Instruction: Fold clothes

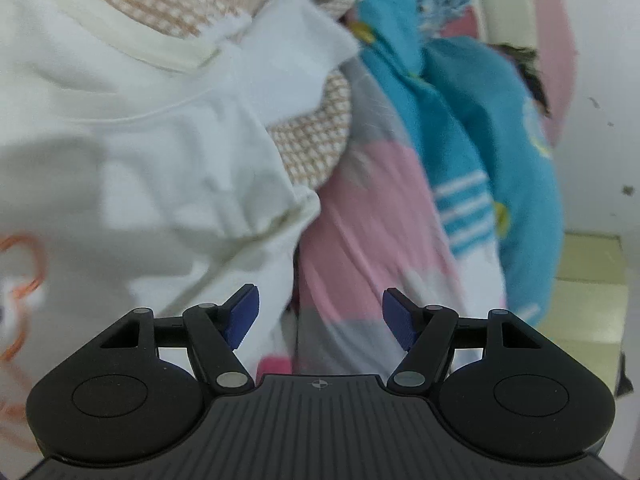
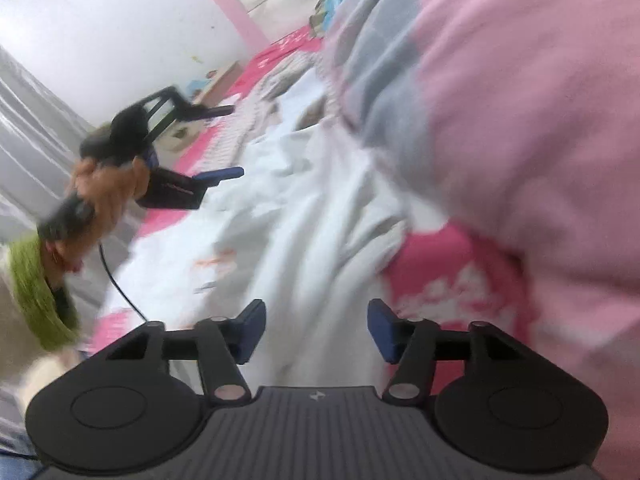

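Note:
A white sweatshirt (image 1: 132, 152) with an orange print lies spread over the left half of the left wrist view; in the right wrist view the same white sweatshirt (image 2: 288, 216) lies rumpled on the bed. My left gripper (image 1: 318, 314) hovers above its edge, open, with nothing between its blue pads. My right gripper (image 2: 316, 328) is open too, empty, above the white cloth. In the right wrist view the left gripper (image 2: 224, 140) shows at the left, held in a hand (image 2: 104, 192) with a green cuff, its fingers spread apart.
A pink and grey garment (image 1: 372, 216) and a blue striped one (image 1: 480, 152) are piled to the right of the sweatshirt. A beige checked cloth (image 1: 316, 132) lies behind it. The pink patterned bedsheet (image 2: 444, 276) shows underneath. A white wall (image 2: 120, 36) stands beyond the bed.

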Motion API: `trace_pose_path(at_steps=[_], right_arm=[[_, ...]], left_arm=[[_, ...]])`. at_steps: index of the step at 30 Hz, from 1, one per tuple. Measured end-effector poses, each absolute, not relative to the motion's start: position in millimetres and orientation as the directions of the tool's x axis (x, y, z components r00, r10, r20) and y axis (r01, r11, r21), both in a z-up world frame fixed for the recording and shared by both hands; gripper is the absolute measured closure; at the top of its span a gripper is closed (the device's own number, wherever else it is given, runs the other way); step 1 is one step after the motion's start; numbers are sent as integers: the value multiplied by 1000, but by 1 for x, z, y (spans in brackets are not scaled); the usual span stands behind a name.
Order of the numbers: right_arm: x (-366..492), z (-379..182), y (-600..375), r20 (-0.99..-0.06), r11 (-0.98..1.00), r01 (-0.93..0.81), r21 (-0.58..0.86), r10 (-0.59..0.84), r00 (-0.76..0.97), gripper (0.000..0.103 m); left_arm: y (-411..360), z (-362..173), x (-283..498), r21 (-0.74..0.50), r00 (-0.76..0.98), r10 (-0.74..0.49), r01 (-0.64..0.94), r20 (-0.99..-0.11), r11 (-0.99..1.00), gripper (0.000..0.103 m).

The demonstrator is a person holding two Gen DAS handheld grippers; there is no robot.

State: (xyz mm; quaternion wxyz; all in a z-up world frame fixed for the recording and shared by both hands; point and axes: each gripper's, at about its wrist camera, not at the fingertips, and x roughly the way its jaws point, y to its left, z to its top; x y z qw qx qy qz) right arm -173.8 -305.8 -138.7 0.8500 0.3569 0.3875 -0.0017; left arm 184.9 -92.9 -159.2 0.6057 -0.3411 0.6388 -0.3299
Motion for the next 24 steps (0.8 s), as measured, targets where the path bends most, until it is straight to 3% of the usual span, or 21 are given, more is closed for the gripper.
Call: trace_pose_path(at_steps=[2,4,8,11,15,18,20,21,22,24], right_arm=[[-178,-141,-297,-641,679,284,677,355,681,21],[-182,-145,-286,-622,617,294,730,421,660,18],[-187,-165,-265,-600,484,375,791,491,631,7],[-198,-175,-255,-624,428,456,780,477,619,3],[-200,-170,-242,-715,533,493,688,379,588,1],[-204,-161,-234,-763,616,492,615,306,570,1],[-211,-154,-229,-778,651,492,577,256,574,1],[-214,-151,-226,-780,665,492,562,229,583,1],[-217,-148,-224,-778,673,492,552,204,594,1],[-219,-145,-223,-766,687,478,547,180,618,1]], left_arm=[[-67,-146,160,-814,-22,-814,19,-581,581,34],[-44,-140,131,-754,-10,-756,83,-654,651,34],[-23,-155,59,-563,-5,-576,214,-818,798,35],[-29,-170,-6,-367,41,-412,383,-910,848,37],[-50,-178,-71,-196,133,-329,578,-935,792,44],[-61,-186,-91,-99,193,-283,639,-940,763,58],[-67,-191,-99,-43,236,-260,657,-936,753,72],[-68,-193,-97,-49,235,-261,647,-936,760,85],[-65,-194,-91,-87,215,-276,621,-937,779,90],[-53,-187,-81,-172,178,-319,559,-931,811,93]])
